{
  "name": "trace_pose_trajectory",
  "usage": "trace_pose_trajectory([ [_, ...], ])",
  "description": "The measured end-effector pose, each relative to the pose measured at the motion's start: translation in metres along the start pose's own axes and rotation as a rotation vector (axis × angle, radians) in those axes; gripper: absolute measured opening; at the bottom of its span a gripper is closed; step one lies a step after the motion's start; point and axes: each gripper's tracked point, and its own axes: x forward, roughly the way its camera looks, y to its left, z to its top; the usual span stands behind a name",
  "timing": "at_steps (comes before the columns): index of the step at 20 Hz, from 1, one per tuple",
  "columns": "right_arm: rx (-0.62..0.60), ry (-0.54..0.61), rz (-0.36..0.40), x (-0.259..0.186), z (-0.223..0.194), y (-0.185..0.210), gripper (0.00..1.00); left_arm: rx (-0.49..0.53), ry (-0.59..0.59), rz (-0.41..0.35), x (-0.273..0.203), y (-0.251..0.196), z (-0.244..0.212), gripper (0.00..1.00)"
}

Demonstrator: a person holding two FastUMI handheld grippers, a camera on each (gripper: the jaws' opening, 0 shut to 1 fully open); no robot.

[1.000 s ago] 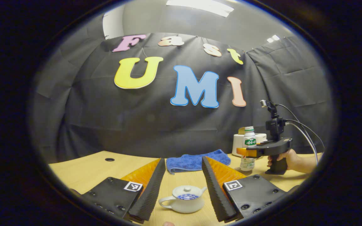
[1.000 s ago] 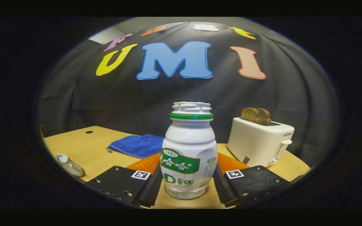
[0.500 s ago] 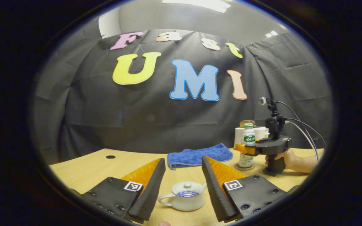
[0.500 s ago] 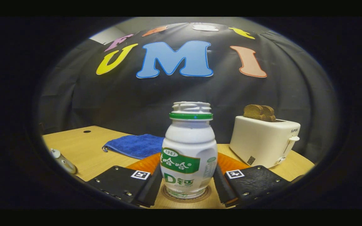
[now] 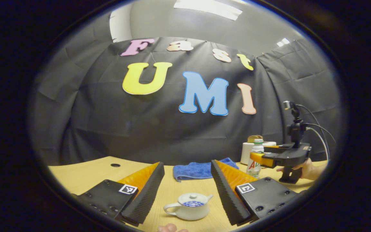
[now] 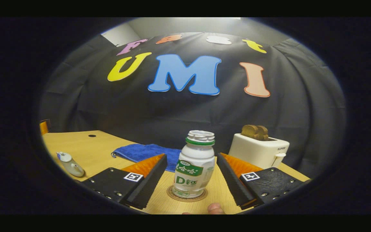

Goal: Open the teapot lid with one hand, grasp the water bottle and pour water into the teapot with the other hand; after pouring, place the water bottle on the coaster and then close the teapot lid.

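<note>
A: Item one, the white plastic water bottle with green label and green neck ring [image 6: 194, 166]?
B: Upright, long axis vertical, open mouth at 12 o'clock. It stands on the round brown coaster [image 6: 187, 195], between the fingers of the right gripper [image 6: 192, 175], which are spread apart with a gap on each side.

A: Item two, the small white ceramic teapot [image 5: 188, 210]?
B: On the light wooden table [image 5: 85, 174], lid seated, spout toward 3 o'clock, handle toward 9 o'clock in the left gripper view. The left gripper [image 5: 187, 185] has its jaws wide apart, not touching the pot.

A: Surroundings?
B: Folded blue towel [image 6: 145, 152] at 10 o'clock of the bottle, white toaster holding brown bread [image 6: 259, 151] at 2 o'clock; bare tabletop lies between. The left gripper view adds the hand [image 5: 306, 169] on the right gripper's handle.
</note>
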Motion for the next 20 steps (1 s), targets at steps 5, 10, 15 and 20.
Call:
trace_pose_trajectory([
  [5,0.081,-0.017,0.02,-0.12,0.022,0.031,0.95,-0.024,0.064,-0.045,-0.043,-0.048,-0.004,0.99],
  [10,0.088,0.041,-0.035,-0.202,-0.015,0.079,0.95,0.096,0.037,0.063,-0.105,-0.079,-0.007,0.99],
  [15,0.177,0.075,-0.058,-0.218,-0.039,0.095,0.94,0.084,0.132,0.045,-0.11,-0.096,-0.04,1.0],
  [20,0.152,0.084,-0.102,-0.218,-0.036,0.092,0.95,0.101,0.188,0.078,-0.101,-0.09,-0.05,0.96],
])
